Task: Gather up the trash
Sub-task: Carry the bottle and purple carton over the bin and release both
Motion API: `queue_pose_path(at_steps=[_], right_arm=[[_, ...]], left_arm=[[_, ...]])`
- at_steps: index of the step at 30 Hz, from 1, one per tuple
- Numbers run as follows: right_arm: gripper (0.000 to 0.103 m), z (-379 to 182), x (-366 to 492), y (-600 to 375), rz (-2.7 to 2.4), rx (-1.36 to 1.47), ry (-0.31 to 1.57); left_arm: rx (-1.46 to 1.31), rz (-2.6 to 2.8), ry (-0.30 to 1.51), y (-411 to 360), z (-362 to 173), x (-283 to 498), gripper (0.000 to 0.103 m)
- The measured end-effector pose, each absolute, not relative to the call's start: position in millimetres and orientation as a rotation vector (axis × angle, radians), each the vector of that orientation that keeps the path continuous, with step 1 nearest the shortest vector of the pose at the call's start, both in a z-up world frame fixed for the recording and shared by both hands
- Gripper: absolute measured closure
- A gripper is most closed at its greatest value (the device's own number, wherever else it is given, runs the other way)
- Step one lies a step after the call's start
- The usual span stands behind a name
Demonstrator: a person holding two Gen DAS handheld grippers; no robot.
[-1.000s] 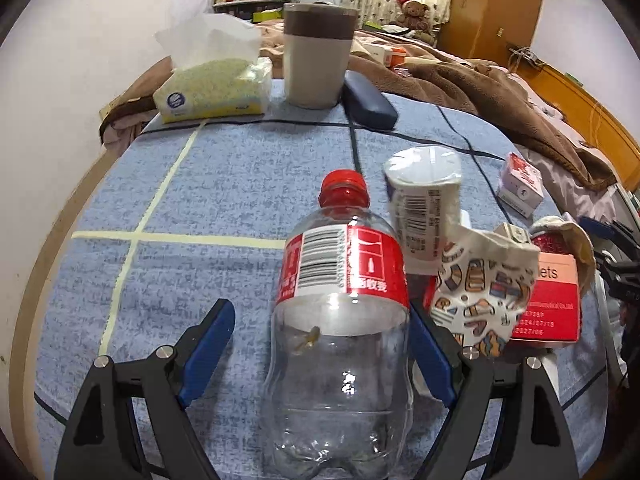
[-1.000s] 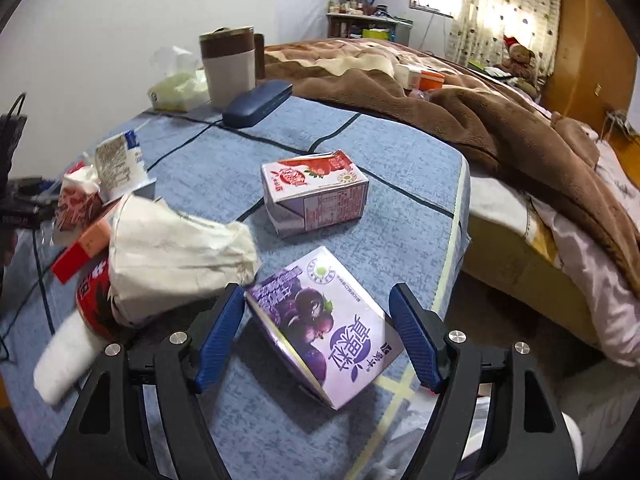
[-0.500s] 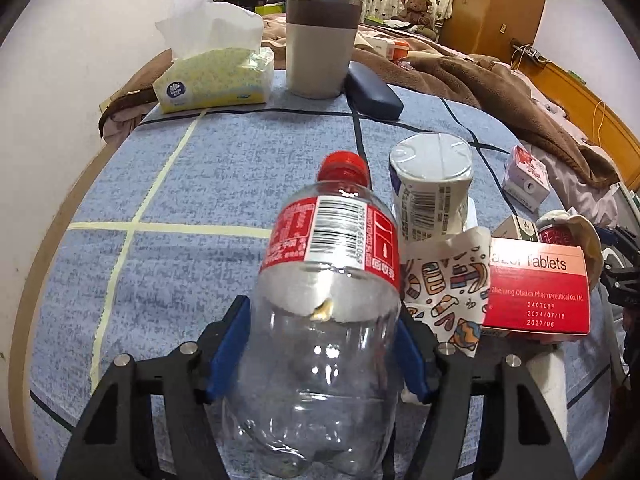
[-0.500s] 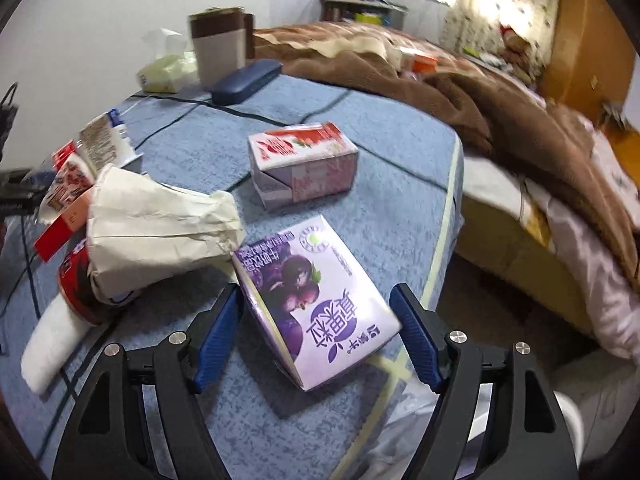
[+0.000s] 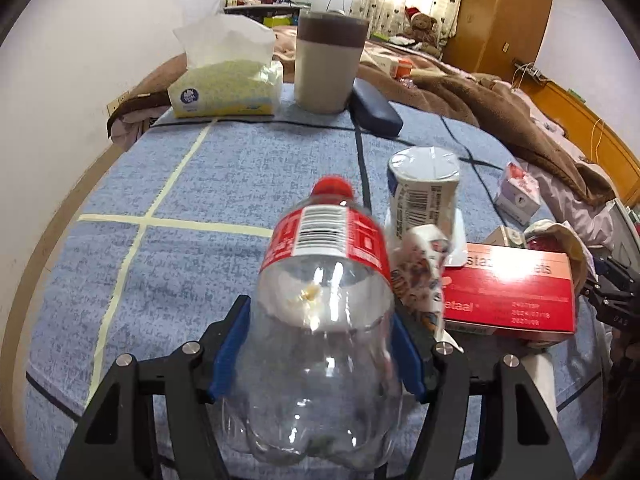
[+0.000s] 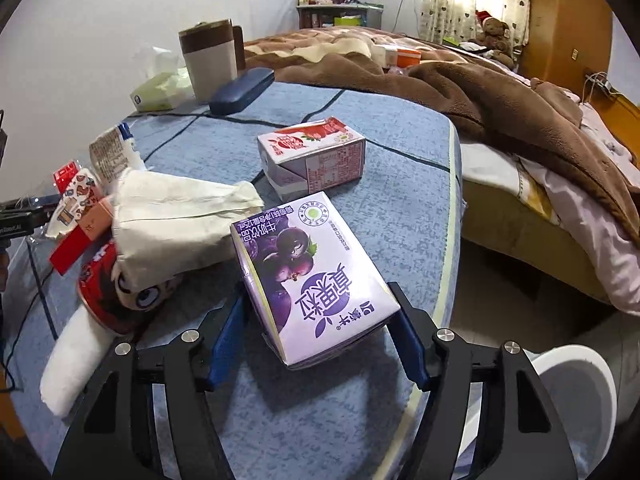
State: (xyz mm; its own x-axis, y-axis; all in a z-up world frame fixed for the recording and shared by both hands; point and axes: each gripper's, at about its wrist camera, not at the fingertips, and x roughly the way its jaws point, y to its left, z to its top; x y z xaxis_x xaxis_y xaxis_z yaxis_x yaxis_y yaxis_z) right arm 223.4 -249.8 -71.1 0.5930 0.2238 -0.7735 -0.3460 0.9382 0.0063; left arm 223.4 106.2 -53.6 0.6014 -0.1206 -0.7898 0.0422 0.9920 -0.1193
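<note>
Plastic bottle point(image 5: 320, 320) clamped in left claw point(image 5: 320, 352).

Left wrist view: taken low over the blue tablecloth point(image 5: 248, 168), looking forward between the left gripper point(image 5: 322, 350) fingers towards the tissue box point(image 5: 226, 88) and beige cup point(image 5: 329, 64) at the far edge. Right wrist view: equally low and close, from the right gripper point(image 6: 316, 338) near the table's bed-side edge, facing the bed point(image 6: 480, 92). Both views share the cup point(image 6: 210, 60), the navy case point(image 6: 242, 90) and the red box point(image 5: 510, 294).
</note>
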Motion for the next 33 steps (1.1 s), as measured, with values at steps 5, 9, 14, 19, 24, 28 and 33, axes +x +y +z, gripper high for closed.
queue_pose_path(at_steps=[5, 9, 14, 19, 24, 28, 33], right_arm=[[0.036, -64, 216, -255, 0.309, -0.08, 0.844], [0.035, -62, 208, -253, 0.33, -0.058, 0.835], [0.035, -62, 203, -249, 0.336, -0.059, 0.834], [0.035, -60, 202, -247, 0.336, -0.058, 0.828], [0.035, -58, 197, -248, 0.331, -0.047, 0.817], [0.035, -55, 190, -249, 0.336, -0.04, 0.802], [0.035, -43, 178, -253, 0.334, -0.002, 0.76]], left_arm=[[-0.091, -0.097, 0.907, 105, -49, 213, 0.039], [-0.115, -0.125, 0.91, 106, -50, 207, 0.039], [-0.155, -0.112, 0.945, 111, -54, 215, 0.033], [-0.153, -0.087, 0.972, 110, -60, 224, 0.032], [-0.101, -0.072, 0.941, 103, -55, 217, 0.039], [-0.114, -0.056, 0.901, 106, -47, 207, 0.039], [-0.118, -0.075, 0.844, 102, -23, 189, 0.039]])
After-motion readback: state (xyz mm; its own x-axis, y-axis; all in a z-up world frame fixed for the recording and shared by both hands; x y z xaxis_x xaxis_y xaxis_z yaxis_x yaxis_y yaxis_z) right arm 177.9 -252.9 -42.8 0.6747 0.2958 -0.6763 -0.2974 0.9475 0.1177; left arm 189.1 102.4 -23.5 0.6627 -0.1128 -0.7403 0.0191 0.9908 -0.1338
